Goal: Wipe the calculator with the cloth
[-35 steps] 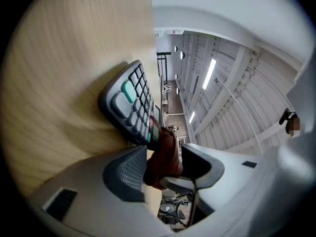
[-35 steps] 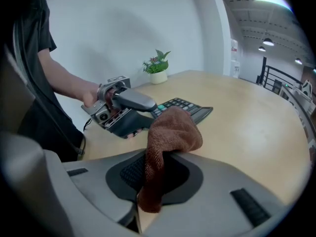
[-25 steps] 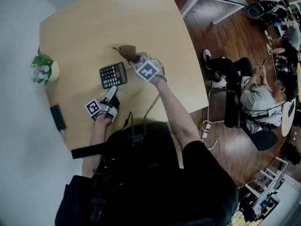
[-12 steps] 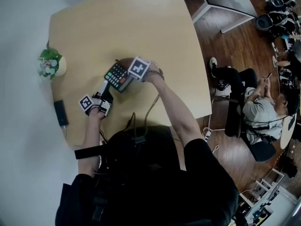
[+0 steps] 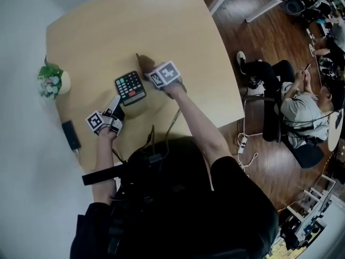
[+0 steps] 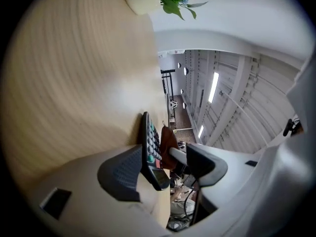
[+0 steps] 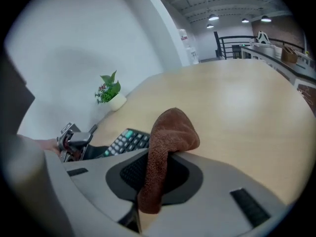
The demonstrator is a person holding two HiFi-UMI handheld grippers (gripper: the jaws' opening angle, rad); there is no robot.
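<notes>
Though tiny overhead, right gripper's (image 7: 154, 181) cloth (image 7: 170, 127)

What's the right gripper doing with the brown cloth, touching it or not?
Touching. The right gripper view shows the brown cloth pinched between the fingers of the right gripper, with its folded end humped up above them.

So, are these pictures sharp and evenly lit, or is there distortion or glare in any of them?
Head view: sharp, soft even light, but the table edges bow outward. Left gripper view: strong wide-angle bending, dark corners, a glaring ceiling light; the calculator stays sharp. Right gripper view: dark corners too; the cloth is crisp, without glare.
</notes>
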